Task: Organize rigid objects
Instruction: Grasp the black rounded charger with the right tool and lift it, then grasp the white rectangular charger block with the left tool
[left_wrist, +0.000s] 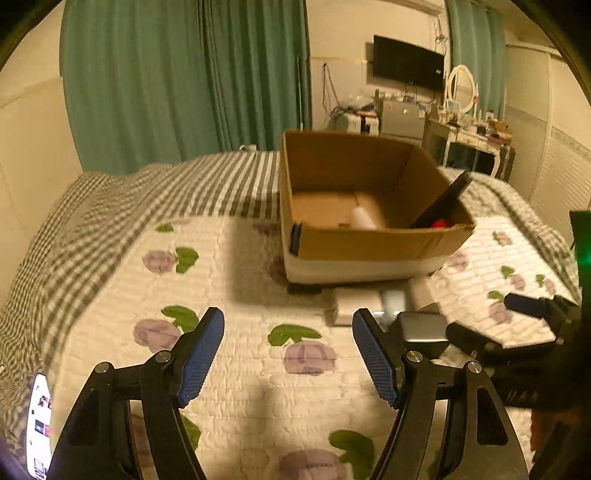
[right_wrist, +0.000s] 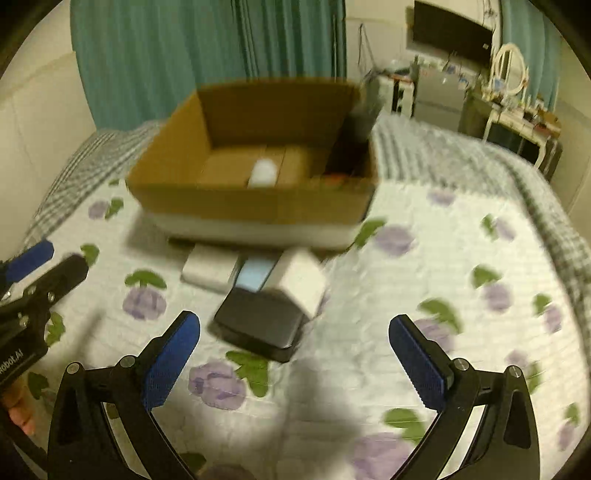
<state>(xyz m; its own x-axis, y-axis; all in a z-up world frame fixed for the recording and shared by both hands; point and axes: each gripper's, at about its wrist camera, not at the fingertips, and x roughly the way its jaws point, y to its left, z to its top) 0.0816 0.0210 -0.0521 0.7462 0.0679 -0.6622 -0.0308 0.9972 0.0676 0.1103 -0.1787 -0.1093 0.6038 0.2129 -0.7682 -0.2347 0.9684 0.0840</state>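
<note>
An open cardboard box (left_wrist: 369, 242) (right_wrist: 255, 203) stands on the bed and holds a white cylinder (left_wrist: 362, 218) (right_wrist: 263, 171), a dark flat item (left_wrist: 443, 199) leaning on its right wall, and something red (left_wrist: 439, 223). In front of the box lie a flat white box (right_wrist: 208, 269), a light blue item (right_wrist: 255, 275), a white block (right_wrist: 301, 280) and a black case (right_wrist: 258, 325). My left gripper (left_wrist: 288, 354) is open and empty over the quilt, left of this pile. My right gripper (right_wrist: 295, 363) is open and empty, just short of the black case.
The bed has a white floral quilt (right_wrist: 424, 258) over a grey checked blanket (left_wrist: 110, 206). A lit phone (left_wrist: 38, 424) lies at the bed's left edge. Green curtains (left_wrist: 166, 81), a wall TV (left_wrist: 406, 62) and a cluttered dresser (left_wrist: 469, 129) stand behind.
</note>
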